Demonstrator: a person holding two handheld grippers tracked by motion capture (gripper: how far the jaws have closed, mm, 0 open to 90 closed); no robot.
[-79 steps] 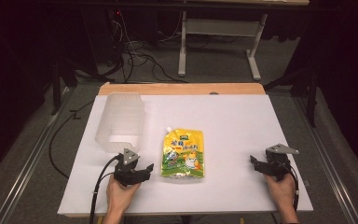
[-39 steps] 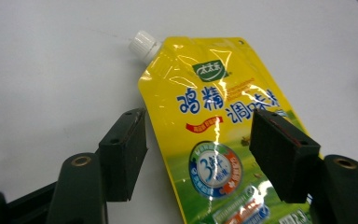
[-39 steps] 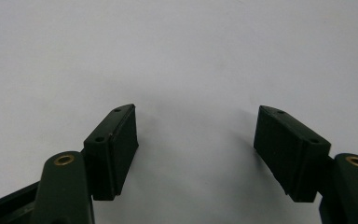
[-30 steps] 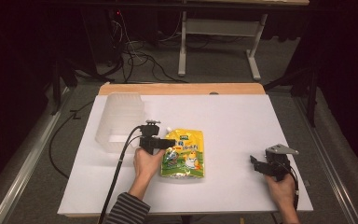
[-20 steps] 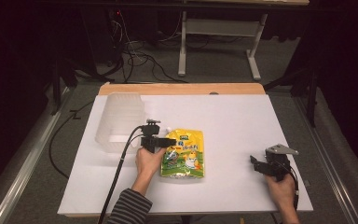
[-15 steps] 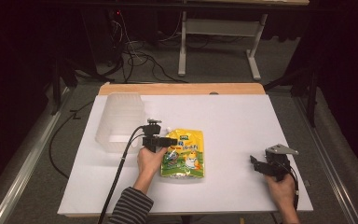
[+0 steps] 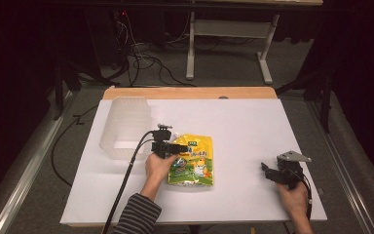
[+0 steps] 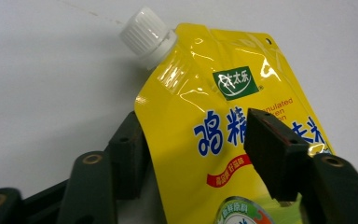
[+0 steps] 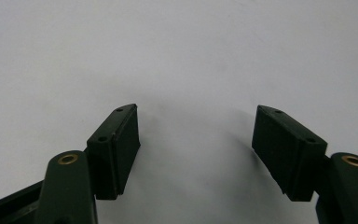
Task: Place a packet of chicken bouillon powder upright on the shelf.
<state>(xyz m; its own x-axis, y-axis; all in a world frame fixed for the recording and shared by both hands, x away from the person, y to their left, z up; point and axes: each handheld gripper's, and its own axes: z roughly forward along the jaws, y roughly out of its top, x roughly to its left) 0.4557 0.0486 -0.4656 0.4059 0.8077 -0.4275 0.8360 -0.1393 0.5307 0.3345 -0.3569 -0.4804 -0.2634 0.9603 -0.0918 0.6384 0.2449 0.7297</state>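
Glossy yellow plastic spout pouch with ribbed white screw cap, flat on matte white desk. Left tongs just closing astride its edge, not yet gripping. Right tongs wide, empty.

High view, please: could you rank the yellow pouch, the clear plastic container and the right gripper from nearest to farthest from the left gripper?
1. Yellow pouch: directly at the left gripper.
2. Clear plastic container: just to its left.
3. Right gripper: far across the table's right side.

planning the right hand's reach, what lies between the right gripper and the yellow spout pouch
Nothing: in the high view, only bare white table separates the right gripper from the yellow spout pouch.
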